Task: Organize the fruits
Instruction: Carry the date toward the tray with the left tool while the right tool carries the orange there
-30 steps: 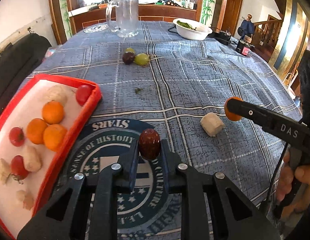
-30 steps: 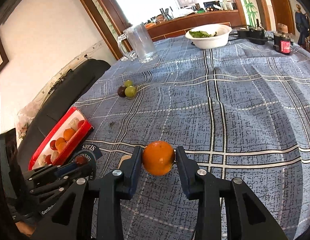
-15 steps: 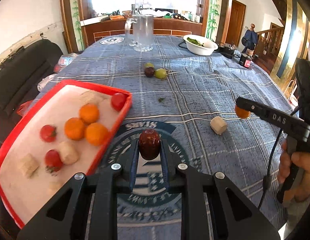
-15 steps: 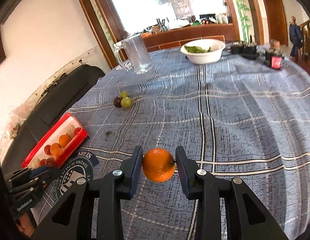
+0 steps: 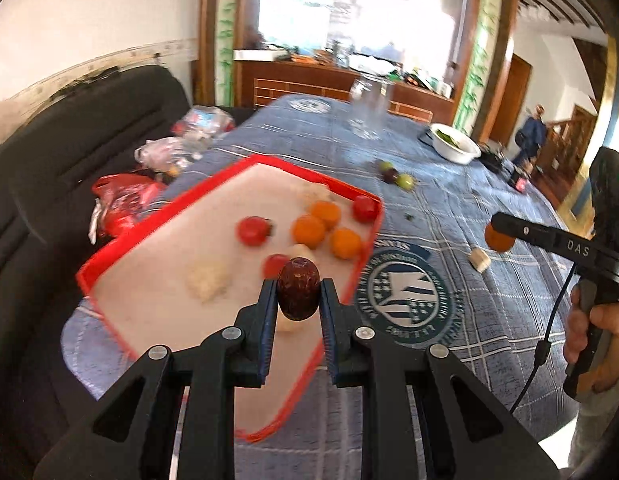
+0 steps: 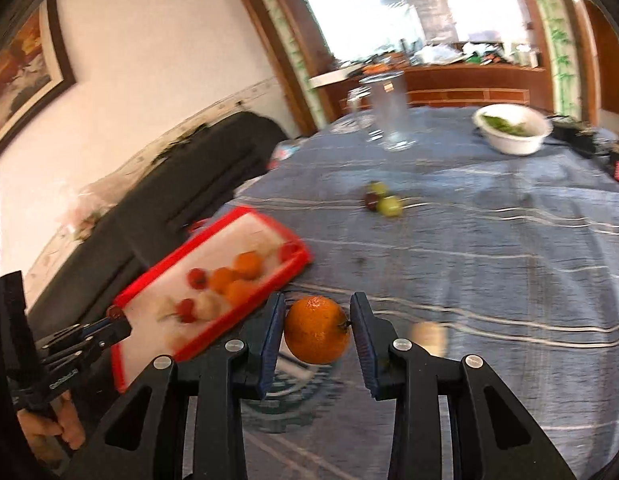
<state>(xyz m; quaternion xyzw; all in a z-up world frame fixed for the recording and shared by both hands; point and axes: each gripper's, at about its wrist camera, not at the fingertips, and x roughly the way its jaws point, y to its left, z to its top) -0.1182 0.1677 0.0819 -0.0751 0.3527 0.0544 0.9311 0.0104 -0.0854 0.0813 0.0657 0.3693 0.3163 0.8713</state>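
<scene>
The left hand-held gripper point(image 5: 298, 294) squeezes a dark red date point(image 5: 298, 289) between its two fingers, up in the air over the red tray point(image 5: 149, 224). The tray sits on the worktop point(image 5: 469, 320) and has three oranges point(image 5: 308, 231) and some little tomatoes point(image 5: 251, 230) in it. The right hand-held gripper point(image 6: 317, 330) holds an orange point(image 6: 316, 329) tight, above the blue cloth and near the tray's corner. Three grapes point(image 6: 383, 201) lie farther back, well apart from the tray.
</scene>
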